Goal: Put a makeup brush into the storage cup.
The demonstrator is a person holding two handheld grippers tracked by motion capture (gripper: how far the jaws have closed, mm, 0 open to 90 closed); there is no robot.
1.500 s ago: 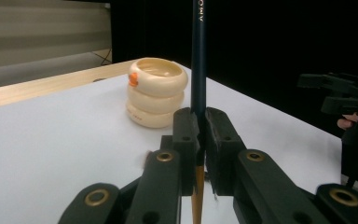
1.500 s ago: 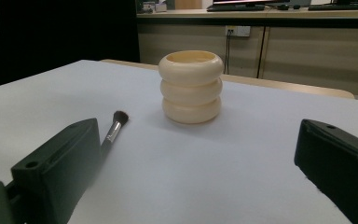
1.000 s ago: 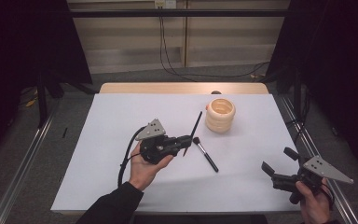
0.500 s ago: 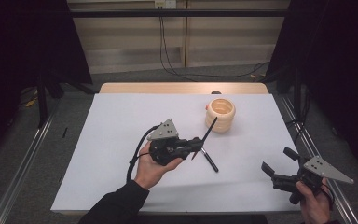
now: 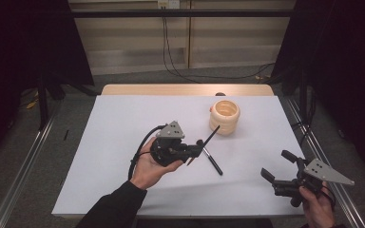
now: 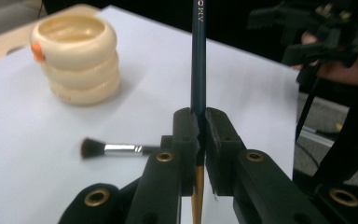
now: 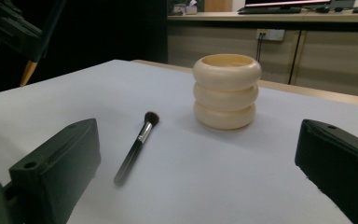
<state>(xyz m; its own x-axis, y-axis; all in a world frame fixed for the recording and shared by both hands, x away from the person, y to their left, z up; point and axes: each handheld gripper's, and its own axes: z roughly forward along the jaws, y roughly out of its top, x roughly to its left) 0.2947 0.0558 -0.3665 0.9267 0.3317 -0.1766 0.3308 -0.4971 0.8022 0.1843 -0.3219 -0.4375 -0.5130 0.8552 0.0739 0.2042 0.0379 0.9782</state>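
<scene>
My left gripper (image 5: pixel 197 146) hovers over the middle of the white table (image 5: pixel 123 123), shut on a dark pencil-like stick (image 5: pixel 211 135) with an orange lower end. In the left gripper view the stick (image 6: pixel 198 56) stands upright, pinched between the jaws of that gripper (image 6: pixel 199 126). Its upper end points toward a cream ringed cup (image 5: pixel 225 116). A black makeup brush (image 5: pixel 214 162) lies flat on the table under the stick. My right gripper (image 5: pixel 275 164) rests near the front right corner, open with nothing between its jaws (image 7: pixel 198 130). Ahead of it are the cup (image 7: pixel 227 91) and the brush (image 7: pixel 137 142).
The cup (image 6: pixel 77 56) has a small orange mark on its rim side. The wooden table edge (image 5: pixel 185 89) runs along the back, with cables on the floor behind it. Metal rails flank the table on both sides.
My left gripper has shifted a little to the right with the stick, whose upper end now leans closer to the cup. The right gripper has stayed where it was.
</scene>
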